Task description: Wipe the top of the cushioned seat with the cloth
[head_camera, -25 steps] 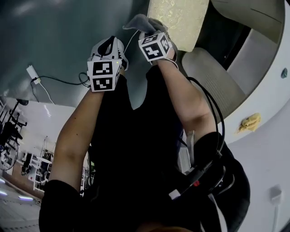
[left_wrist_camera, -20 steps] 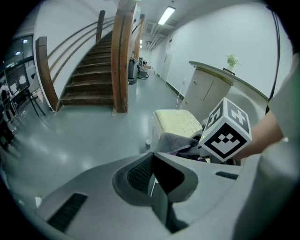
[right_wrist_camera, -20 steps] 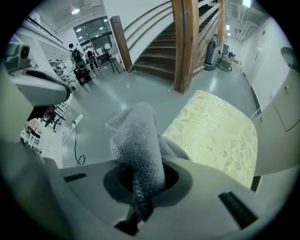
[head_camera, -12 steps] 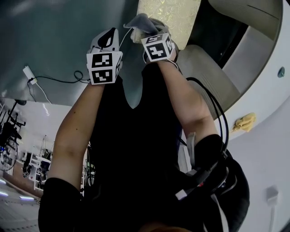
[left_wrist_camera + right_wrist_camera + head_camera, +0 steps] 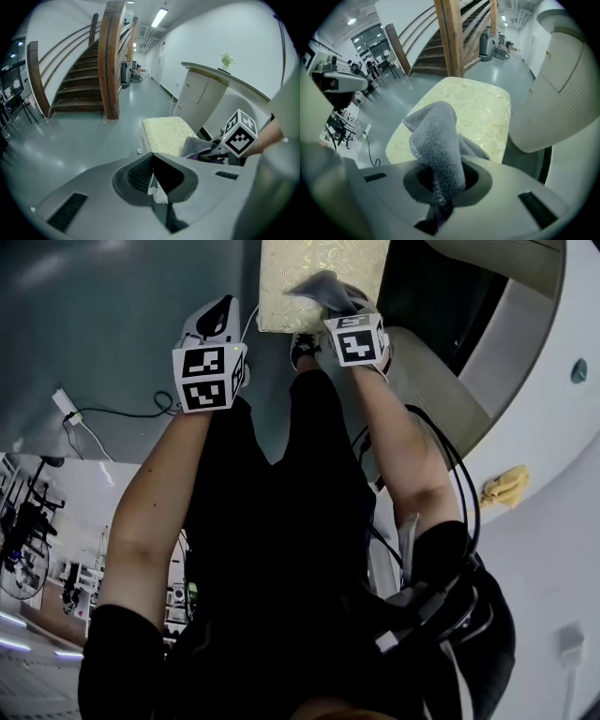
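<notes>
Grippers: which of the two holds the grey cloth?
The right gripper, shut on the grey cloth at the cushioned seat; the left gripper pinches only a small white scrap.

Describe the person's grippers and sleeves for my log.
The left gripper and right gripper have pale grey moulded bodies with dark recesses at the front. Each carries a white cube printed with black square markers. Black cables run along the right arm. The person wears black short sleeves.

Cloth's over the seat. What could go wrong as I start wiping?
1. The cloth sits bunched in the right gripper, pinched at one end; only a narrow fold may touch the cushioned seat, leaving patches unwiped.
2. The left gripper is shut on a white scrap, which could drop onto the seat.
</notes>
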